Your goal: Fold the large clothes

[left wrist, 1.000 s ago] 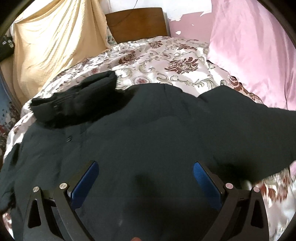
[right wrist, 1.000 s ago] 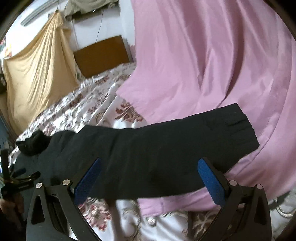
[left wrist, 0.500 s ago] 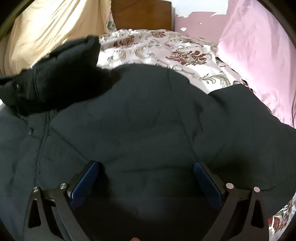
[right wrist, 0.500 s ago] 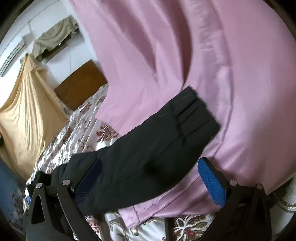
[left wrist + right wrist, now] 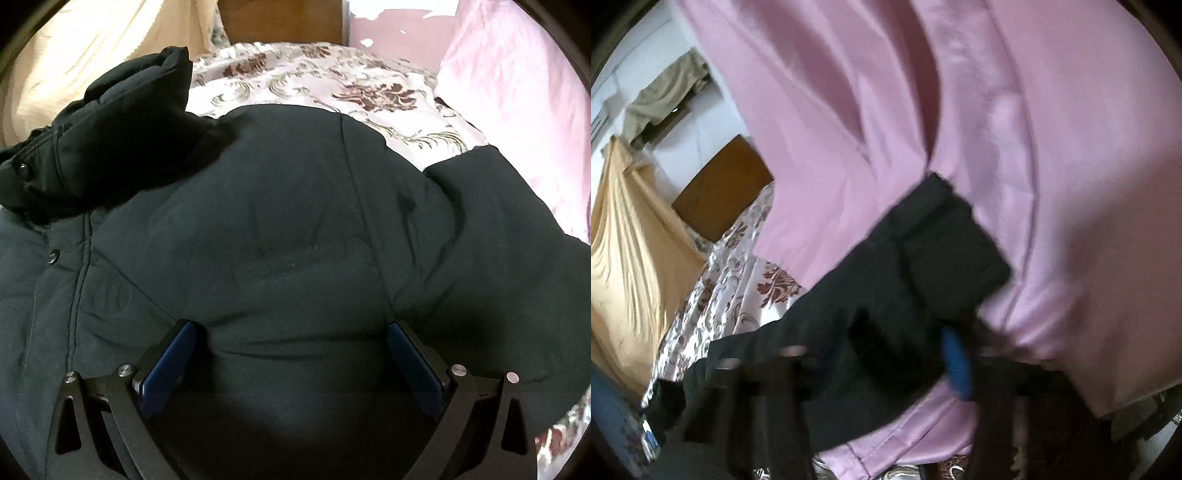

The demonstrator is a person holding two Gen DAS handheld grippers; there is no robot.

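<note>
Left gripper (image 5: 290, 363): I held it tilted down, jaws spread over the jacket (image 5: 277, 221).
Right gripper (image 5: 886, 354): blurred; jaws closing around the sleeve (image 5: 923, 273); grip I couldn't tell.

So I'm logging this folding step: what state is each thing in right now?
jacket: spread flat on the bed, unfolded
hood: bunched at the collar
sleeve: stretched out over the pink cloth
left gripper: open, over the jacket
right gripper: blurred, jaws closing around the sleeve

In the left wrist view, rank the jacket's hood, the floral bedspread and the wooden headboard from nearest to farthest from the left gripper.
From the left gripper:
1. Hood, upper left, on the jacket.
2. Floral bedspread, beyond the jacket.
3. Wooden headboard, top edge.
</note>
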